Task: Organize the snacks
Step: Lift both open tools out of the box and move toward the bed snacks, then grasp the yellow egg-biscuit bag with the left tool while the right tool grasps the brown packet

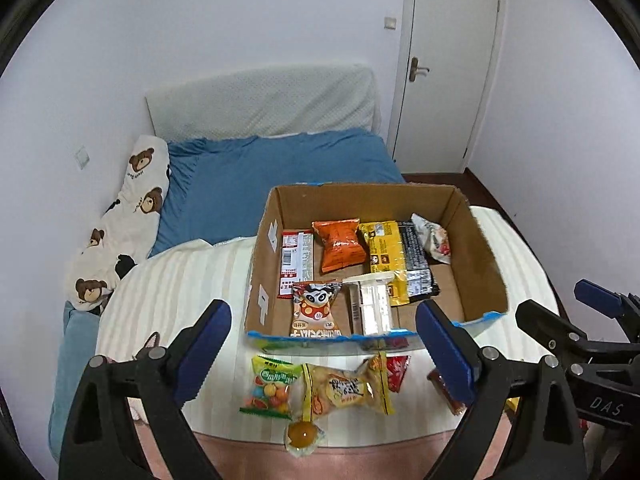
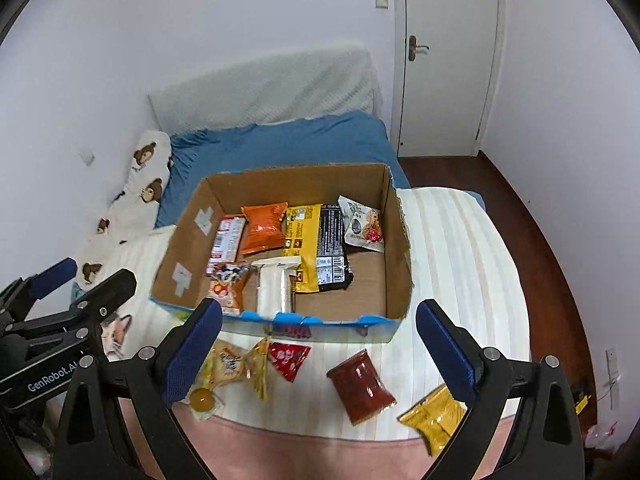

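Left gripper (image 1: 322,354): spread wide, empty
Right gripper (image 2: 318,354): spread wide, empty
Loose snack packets: dark red pouch (image 2: 362,386), yellow crinkled pouch (image 2: 434,420) before open brown cardboard box (image 2: 396,240)
Risk: slick foil slipping from pads; neighbouring packets dragged off bedspread
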`<state>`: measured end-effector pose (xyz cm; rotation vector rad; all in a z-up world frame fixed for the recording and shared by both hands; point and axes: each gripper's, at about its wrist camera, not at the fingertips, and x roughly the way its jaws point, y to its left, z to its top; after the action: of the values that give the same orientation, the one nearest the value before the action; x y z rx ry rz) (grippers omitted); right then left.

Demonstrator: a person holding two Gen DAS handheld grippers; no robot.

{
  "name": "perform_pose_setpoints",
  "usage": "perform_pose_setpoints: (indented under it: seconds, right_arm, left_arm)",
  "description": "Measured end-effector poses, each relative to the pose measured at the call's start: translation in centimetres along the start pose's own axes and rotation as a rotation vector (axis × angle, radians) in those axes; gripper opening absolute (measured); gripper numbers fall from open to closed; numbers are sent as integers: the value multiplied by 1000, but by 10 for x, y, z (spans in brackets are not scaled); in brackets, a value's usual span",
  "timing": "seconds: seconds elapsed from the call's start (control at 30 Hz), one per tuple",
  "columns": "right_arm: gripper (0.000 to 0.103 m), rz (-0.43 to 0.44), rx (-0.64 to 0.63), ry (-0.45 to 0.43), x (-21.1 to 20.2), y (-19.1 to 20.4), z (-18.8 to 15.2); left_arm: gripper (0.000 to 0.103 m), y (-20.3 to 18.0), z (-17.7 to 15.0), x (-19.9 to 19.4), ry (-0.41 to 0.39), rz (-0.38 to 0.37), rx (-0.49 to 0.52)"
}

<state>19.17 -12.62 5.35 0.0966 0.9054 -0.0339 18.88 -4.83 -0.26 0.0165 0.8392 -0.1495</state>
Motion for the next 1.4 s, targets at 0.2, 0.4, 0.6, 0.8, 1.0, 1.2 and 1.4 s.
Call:
perform_pose_setpoints:
  seconds: [0.2, 0.4, 0.6, 0.8, 1.0, 1.2, 1.4]
  right_arm:
    - [99, 38, 20, -32, -37, 1, -14]
    - [99, 82, 92, 71, -26, -20, -37]
    - [99, 74, 145, 293, 62, -58, -70]
    - [98, 15, 71, 468, 165, -71, -101]
    - [89, -53, -11, 543, 221, -66, -117]
    - [69, -47, 20, 542, 213, -63, -130]
    - [69, -20, 110, 564, 204, -71, -147]
  left_arm:
    - [94, -6, -12, -23, -9, -16, -4]
    - [95, 11, -39, -12, 58, 10, -98]
    - [95, 39, -95, 41, 234, 78, -200]
    - [95, 49, -152, 104, 451, 161, -172]
    - [94, 48, -175, 130, 569, 122, -223]
    - [94, 44, -171, 146, 643, -123, -557]
    - [94, 39, -153, 184, 627, -203, -867]
